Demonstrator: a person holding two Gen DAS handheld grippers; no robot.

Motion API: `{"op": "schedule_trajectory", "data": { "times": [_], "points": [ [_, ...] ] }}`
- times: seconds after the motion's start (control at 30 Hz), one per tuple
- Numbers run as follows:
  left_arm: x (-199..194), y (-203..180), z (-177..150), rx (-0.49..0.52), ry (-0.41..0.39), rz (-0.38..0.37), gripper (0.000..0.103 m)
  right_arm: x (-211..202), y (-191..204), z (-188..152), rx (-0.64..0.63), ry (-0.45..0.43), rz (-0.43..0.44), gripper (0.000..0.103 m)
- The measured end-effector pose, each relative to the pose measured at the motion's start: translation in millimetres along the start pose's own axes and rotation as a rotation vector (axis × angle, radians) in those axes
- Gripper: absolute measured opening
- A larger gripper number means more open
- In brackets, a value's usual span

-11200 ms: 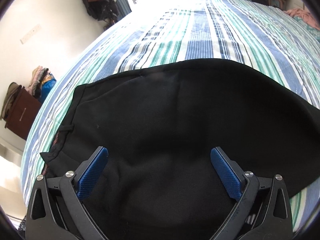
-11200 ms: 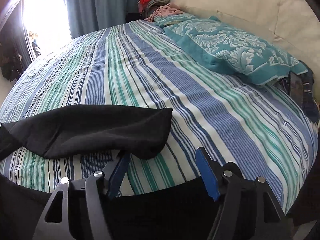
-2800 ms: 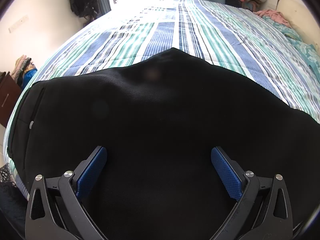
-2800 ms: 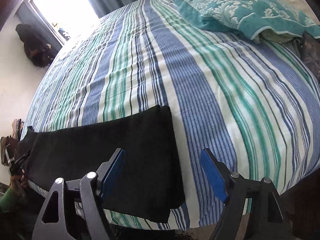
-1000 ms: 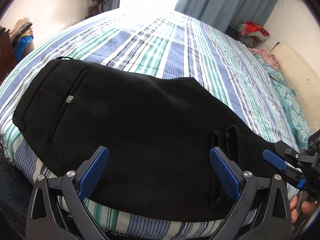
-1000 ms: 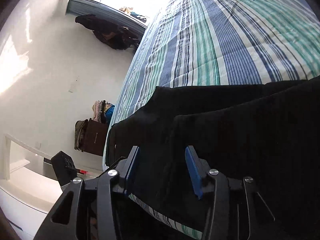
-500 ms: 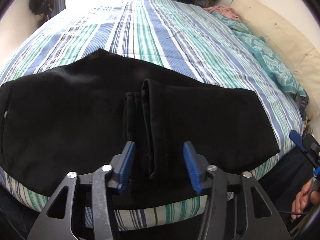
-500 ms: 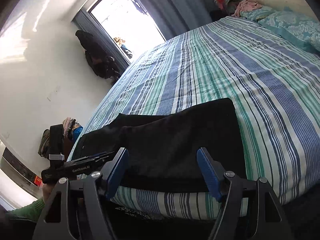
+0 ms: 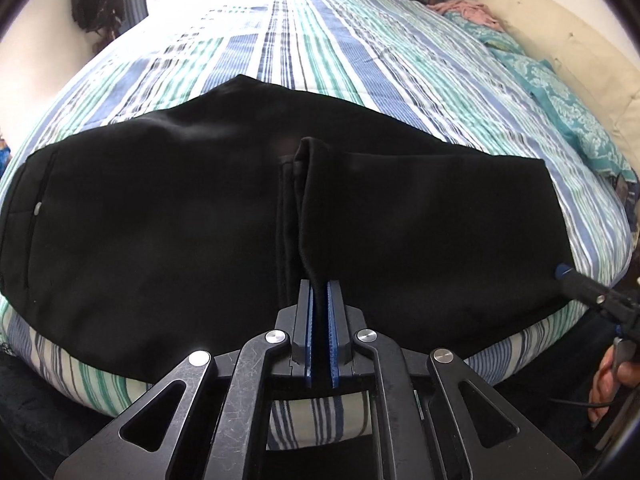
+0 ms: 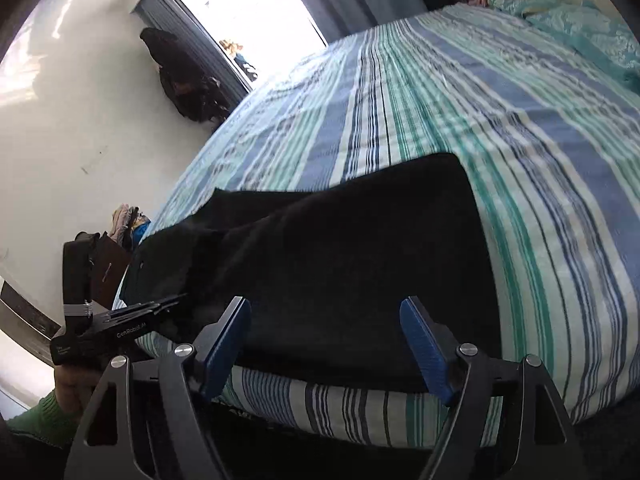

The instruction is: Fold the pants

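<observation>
The black pants [image 9: 168, 220] are laid across the near edge of the striped bed [image 9: 360, 52], the waist end with its pocket at the left and the leg ends already brought over onto the middle, so 1 fold is judged done. At least 1 further fold, and some smoothing, appears to be left. The left tool [image 9: 319, 292] is pressed together on the raised hem edge of the folded-over legs, which is pinched between its blue pads. The right tool [image 10: 324, 320] is held over the folded right end of the pants with its jaws opening; cloth lies beneath them, but no pad is seen pressing on it. Compared with 1 second earlier, the left tool, then spread wide over flat cloth, has been closed on the hem, and the right tool, then narrow around a fold, has been widened.
</observation>
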State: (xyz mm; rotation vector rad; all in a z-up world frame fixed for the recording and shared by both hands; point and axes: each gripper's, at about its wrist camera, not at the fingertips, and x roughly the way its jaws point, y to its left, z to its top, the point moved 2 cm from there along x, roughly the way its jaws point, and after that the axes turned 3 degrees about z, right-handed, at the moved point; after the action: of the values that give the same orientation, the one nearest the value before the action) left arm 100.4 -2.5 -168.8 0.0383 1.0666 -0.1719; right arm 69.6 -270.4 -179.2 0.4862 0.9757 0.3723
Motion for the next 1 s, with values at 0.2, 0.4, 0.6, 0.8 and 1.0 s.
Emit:
{"op": "schedule_trajectory", "data": {
  "times": [0.2,0.4,0.6,0.8,1.0],
  "points": [
    [-1.2,2.8,-1.0,0.002,-0.007,-0.014,0.006,-14.3,-12.4,21.2,0.125,-0.041,0.136,0.078],
    [-1.2,1.9,-1.0,0.01,-0.013,-0.008,0.007,11.0,-52.0,89.3,0.274,0.001,0.159,0.078],
    [-1.9,0.1,-4.3,0.028,-0.028,0.002,0.009,37.2,-86.6,90.0,0.407,0.013,0.149,0.078],
    [-0.4,2.9,-1.2,0.009,-0.011,-0.017,0.01,-26.9,-63.7,70.3,0.34,-0.044,0.194,0.079],
    [1.8,5.1,0.1,-0.004,-0.002,-0.031,0.01,-23.5,-78.0,4.2,0.373,0.008,0.137,0.079]
  ]
}}
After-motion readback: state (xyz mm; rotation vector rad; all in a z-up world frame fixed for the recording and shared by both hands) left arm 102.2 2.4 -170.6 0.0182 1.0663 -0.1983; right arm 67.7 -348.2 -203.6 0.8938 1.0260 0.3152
